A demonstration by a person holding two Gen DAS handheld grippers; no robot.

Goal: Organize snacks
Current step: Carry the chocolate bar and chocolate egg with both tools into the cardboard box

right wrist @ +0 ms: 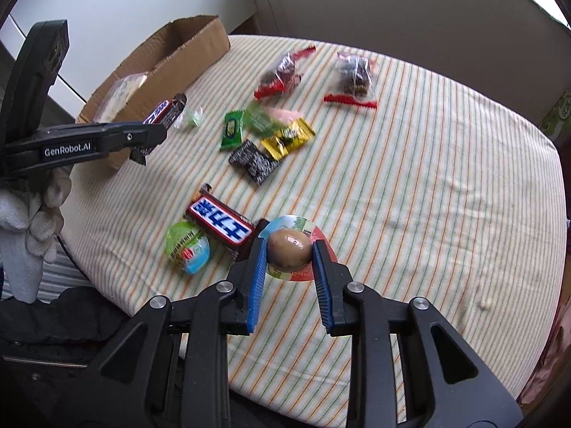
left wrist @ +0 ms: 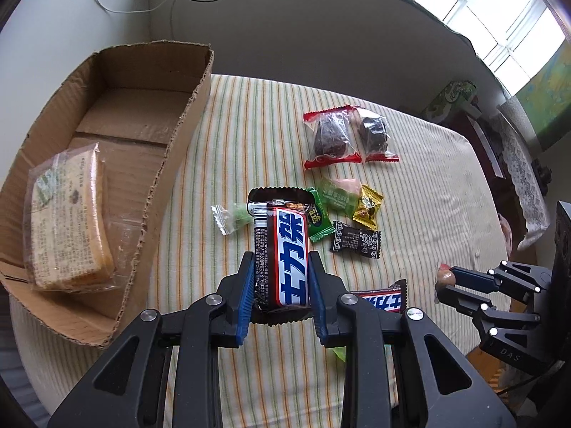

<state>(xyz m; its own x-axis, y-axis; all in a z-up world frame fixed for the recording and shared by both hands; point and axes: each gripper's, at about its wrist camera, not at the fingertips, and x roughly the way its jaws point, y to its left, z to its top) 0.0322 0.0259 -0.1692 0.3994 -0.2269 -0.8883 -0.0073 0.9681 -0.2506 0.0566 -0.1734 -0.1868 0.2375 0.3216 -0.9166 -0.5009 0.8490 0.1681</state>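
The worktop (right wrist: 410, 164), round and covered in a soft striped cloth of cream, green and orange, carries the scattered snacks; at its left edge sits a shallow cardboard box (left wrist: 171, 142) with rough torn corrugated walls, holding so far one clear-wrapped sliced cake (left wrist: 67, 217) on its floor. The step in hand looks like carrying picked snacks to that box. The left gripper (left wrist: 282, 274) has its jaws narrowed onto a long glossy chocolate bar (left wrist: 285, 253), blue pads pressing its sides, the bar raised off the cloth. The right gripper (right wrist: 289, 249) is closed almost as far on a smooth brown egg in a round plastic pack (right wrist: 289, 246), the pads pinching the domed middle. Next, I judge, each must swing over the box wall and let go above bare cardboard, beside the cake. On the cloth lie a second chocolate bar (right wrist: 219, 223), two crinkly red-edged bags of dark cakes (left wrist: 348, 137), a second round egg pack (right wrist: 187, 249), and small foil candies in green (right wrist: 231, 132), yellow (right wrist: 289, 139) and black (right wrist: 255, 162).
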